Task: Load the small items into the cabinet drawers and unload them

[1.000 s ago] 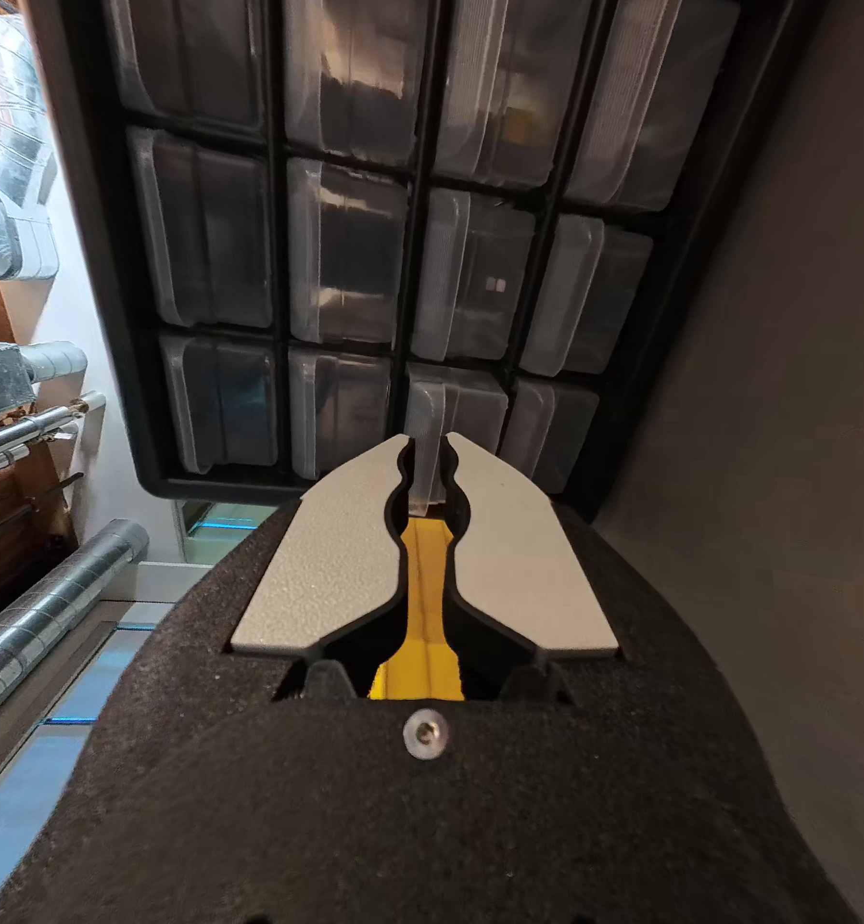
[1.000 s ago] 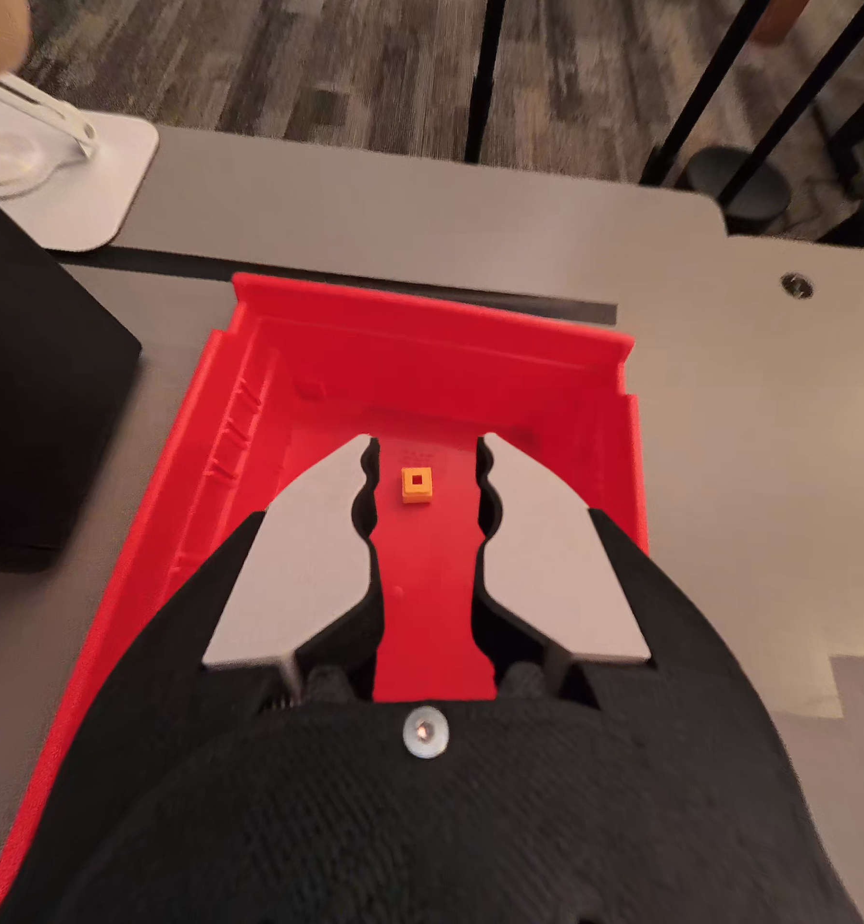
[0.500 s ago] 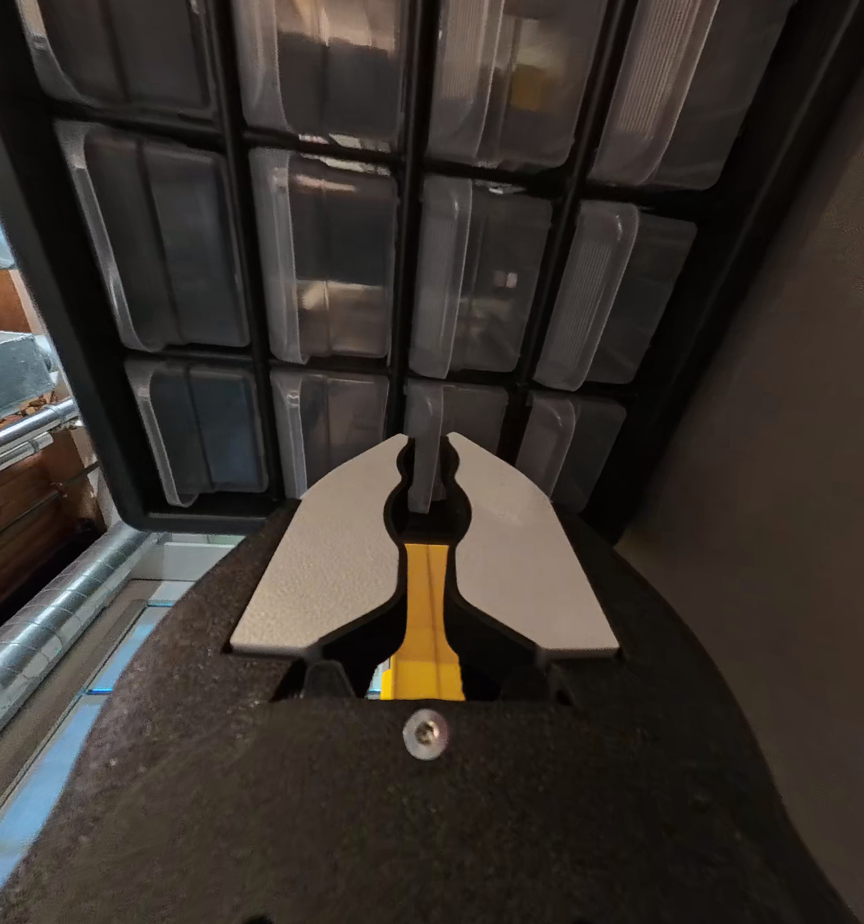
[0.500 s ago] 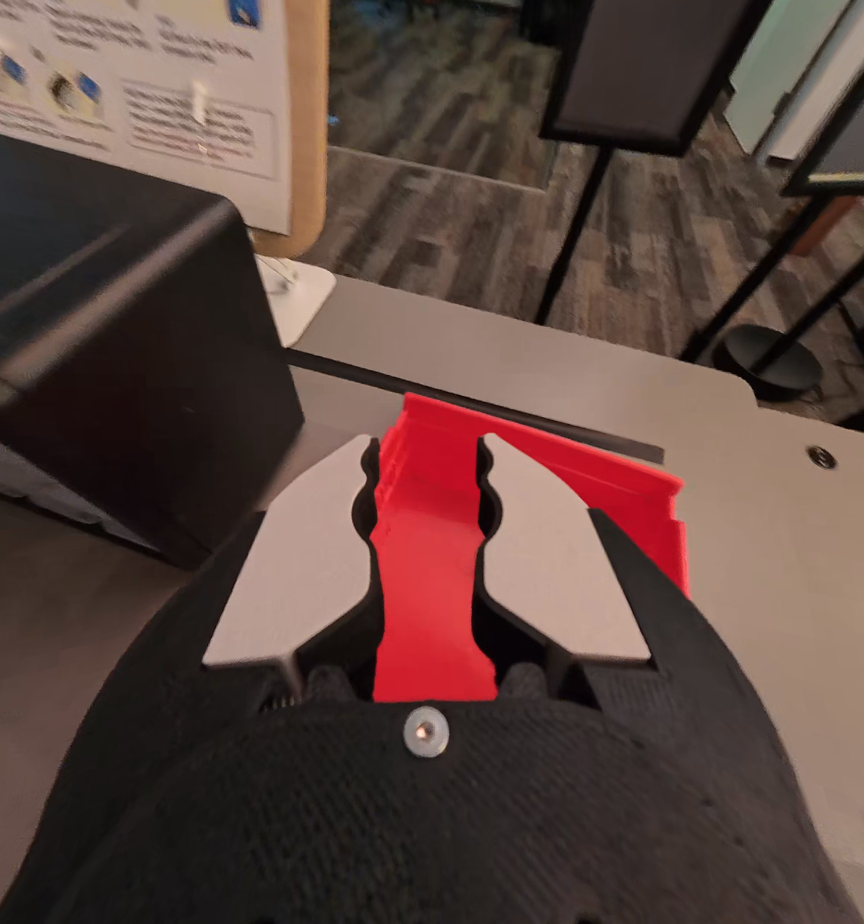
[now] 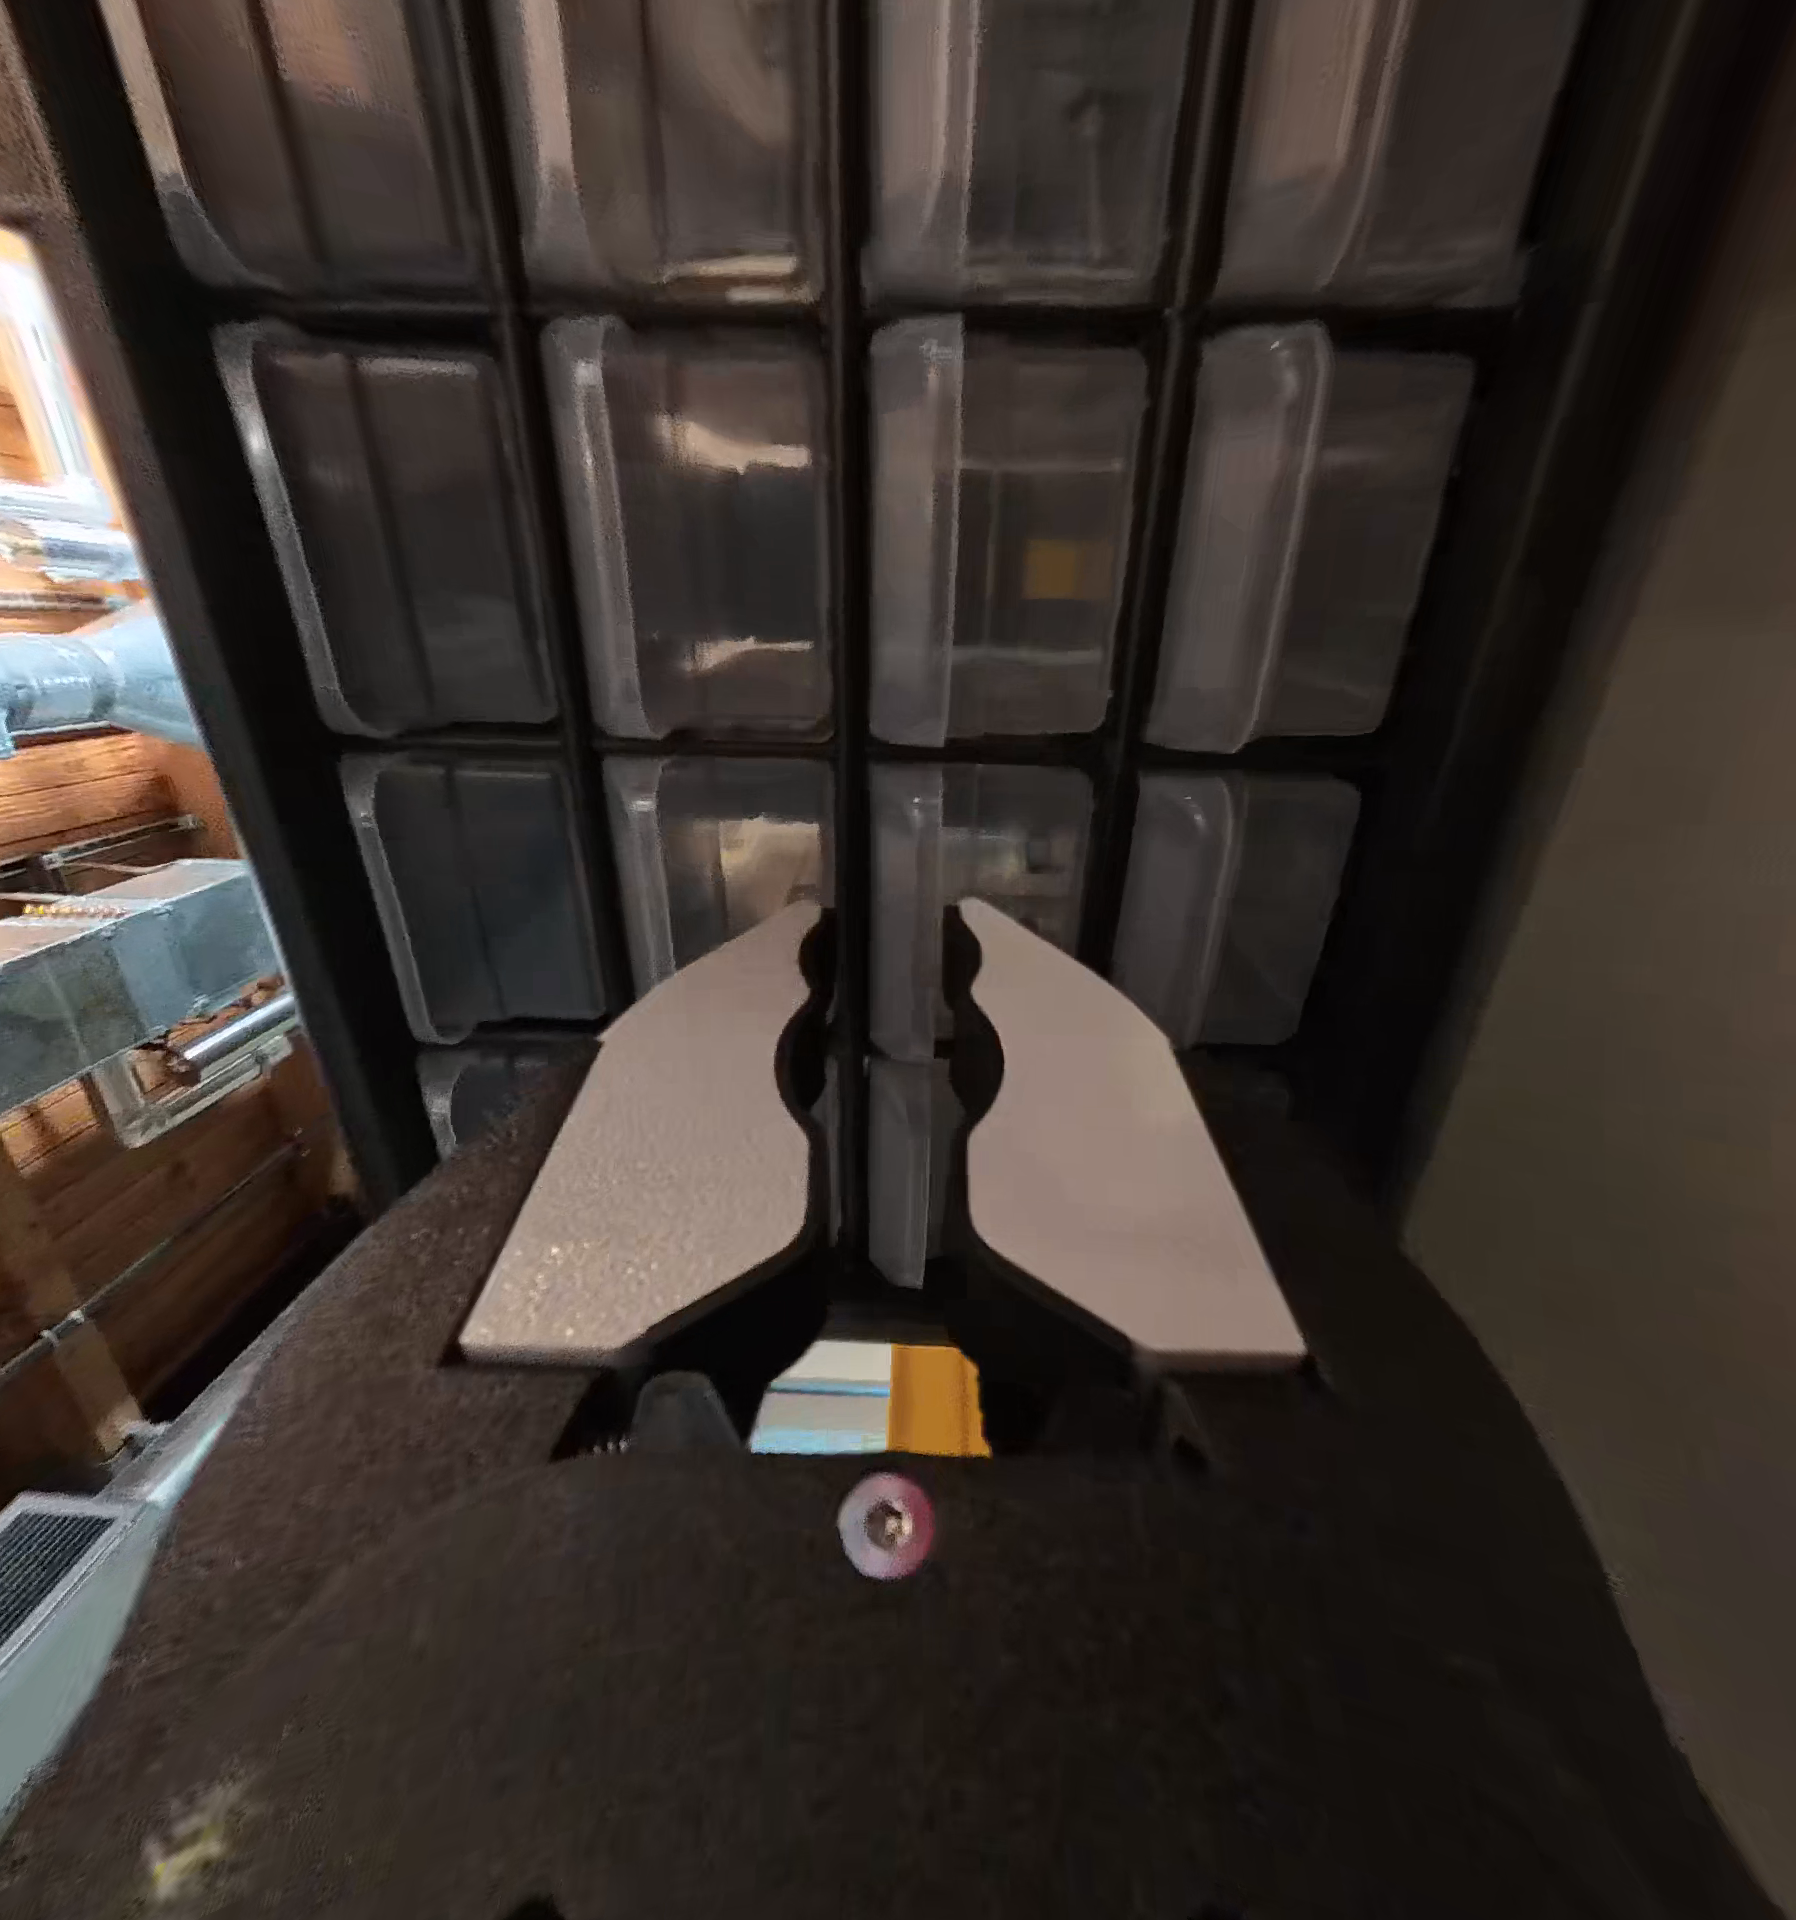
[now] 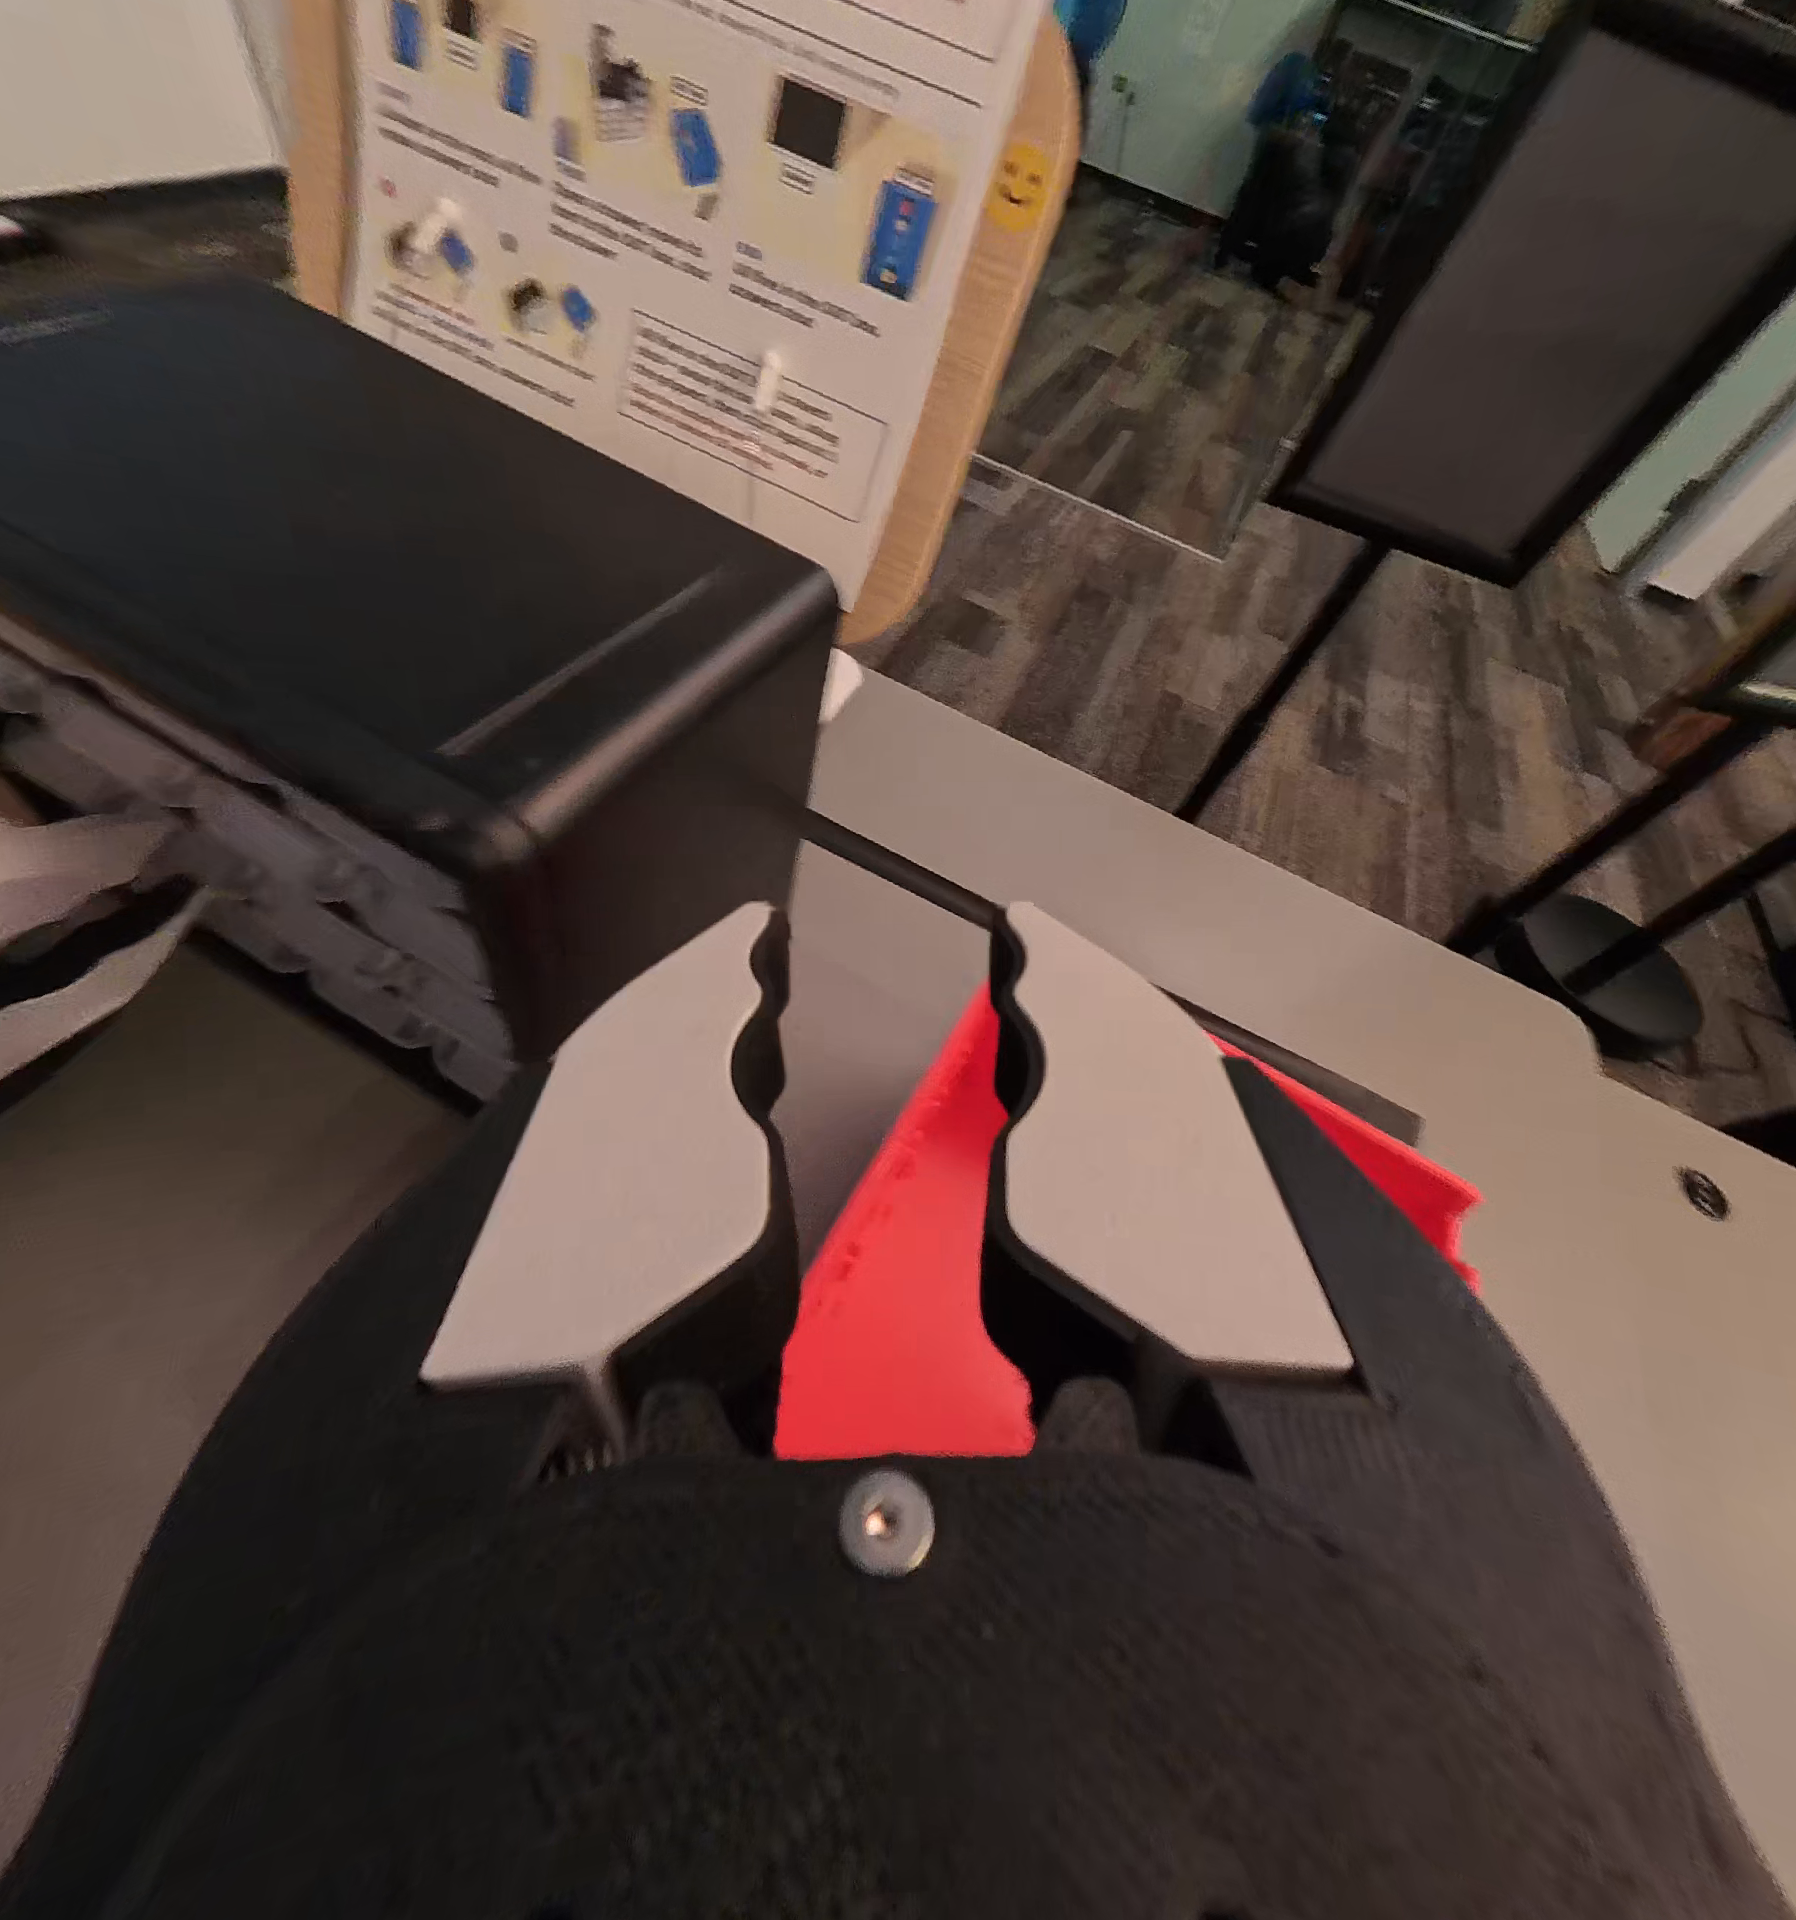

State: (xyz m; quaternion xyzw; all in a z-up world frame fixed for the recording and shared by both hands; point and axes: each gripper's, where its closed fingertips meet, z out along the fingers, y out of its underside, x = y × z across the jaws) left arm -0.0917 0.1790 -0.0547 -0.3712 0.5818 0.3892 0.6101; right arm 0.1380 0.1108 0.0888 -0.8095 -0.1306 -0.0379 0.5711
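Note:
In the left wrist view the black cabinet point(image 5: 842, 520) with its clear drawers fills the frame. My left gripper point(image 5: 889, 925) is open right in front of it. The clear handle tab of a lower drawer point(image 5: 899, 1143) stands between my fingers, with a dark gap on each side, so the pads do not press it. An orange item point(image 5: 1055, 569) shows inside a drawer above. In the right wrist view my right gripper point(image 6: 889, 935) is open and empty above the left edge of the red tray point(image 6: 904, 1299). The cabinet point(image 6: 354, 571) stands to its left.
The grey table point(image 6: 1185, 883) runs on to the right of the tray. An illustrated board point(image 6: 686, 260) stands behind the cabinet. Black stands point(image 6: 1600, 977) are on the floor beyond. Metal ducts point(image 5: 73, 987) show left of the cabinet. A yellow strip point(image 5: 935, 1397) lies below my left gripper.
My left gripper pushed the drawer in by its handle, then its jaws opened off the handle. My right gripper lifted and swung from the tray with the small orange block toward the cabinet, still open.

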